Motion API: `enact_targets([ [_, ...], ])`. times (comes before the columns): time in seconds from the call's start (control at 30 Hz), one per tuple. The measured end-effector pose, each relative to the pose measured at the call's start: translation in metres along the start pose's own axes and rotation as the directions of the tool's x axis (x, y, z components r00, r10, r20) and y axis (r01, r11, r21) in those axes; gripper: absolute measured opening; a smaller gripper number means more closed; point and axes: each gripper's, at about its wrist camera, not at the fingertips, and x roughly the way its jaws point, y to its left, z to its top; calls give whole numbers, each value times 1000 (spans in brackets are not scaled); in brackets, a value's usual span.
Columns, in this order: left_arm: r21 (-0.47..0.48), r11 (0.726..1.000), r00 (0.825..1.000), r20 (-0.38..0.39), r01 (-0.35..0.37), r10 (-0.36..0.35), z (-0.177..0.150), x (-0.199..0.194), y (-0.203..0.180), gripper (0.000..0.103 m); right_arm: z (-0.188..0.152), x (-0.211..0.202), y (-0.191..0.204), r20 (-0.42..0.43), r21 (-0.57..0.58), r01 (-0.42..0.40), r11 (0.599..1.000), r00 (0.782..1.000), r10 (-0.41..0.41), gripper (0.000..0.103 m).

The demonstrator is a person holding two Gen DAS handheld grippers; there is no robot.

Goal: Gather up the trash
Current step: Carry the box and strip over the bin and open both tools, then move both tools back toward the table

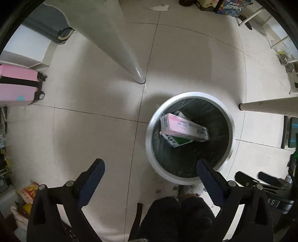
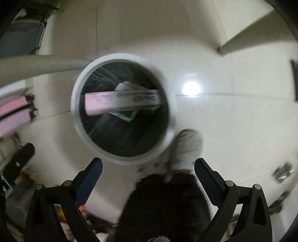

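Note:
A round white trash bin (image 1: 151, 130) with a black liner stands on the tiled floor. Inside it lie a long pink-and-white box (image 1: 183, 127) and a green-and-white box (image 1: 176, 140) under it. My left gripper (image 1: 150, 166) is open and empty, held above the floor just left of the bin. My right gripper (image 2: 148, 165) is open and empty, above the near rim of the bin (image 2: 75, 104). The pink-and-white box (image 2: 119, 103) and the green box (image 2: 125, 114) show in the blurred right wrist view too. A crumpled white paper (image 1: 159, 7) lies on the floor far off.
A white table leg (image 1: 134, 65) stands behind the bin and another leg (image 1: 268, 107) lies to its right. A pink suitcase (image 1: 18, 84) is at the left. The person's dark-trousered legs (image 1: 178, 214) and a grey slipper (image 2: 188, 147) are beside the bin. Clutter sits at lower left (image 1: 28, 193).

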Motion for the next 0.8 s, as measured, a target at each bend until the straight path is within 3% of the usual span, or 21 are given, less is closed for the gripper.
enact_targets([
  [0.2, 21, 1000, 1000, 14, -6, 5, -16, -16, -5, 101, -20, -34, -1, 73, -37, 97, 995, 993, -94, 100],
  [0.4, 44, 999, 999, 41, 8, -9, -32, -53, -8, 101, -42, -79, 4, 135, -51, 127, 991, 984, -119, 100],
  [0.6, 60, 998, 998, 52, 22, -25, -52, -105, -5, 101, -68, -132, 7, 183, -70, 127, 989, 977, -112, 100],
  [0.8, 63, 996, 995, 77, 57, -61, -73, -174, -2, 101, -107, -210, 18, 227, -98, 109, 989, 970, -85, 100],
])
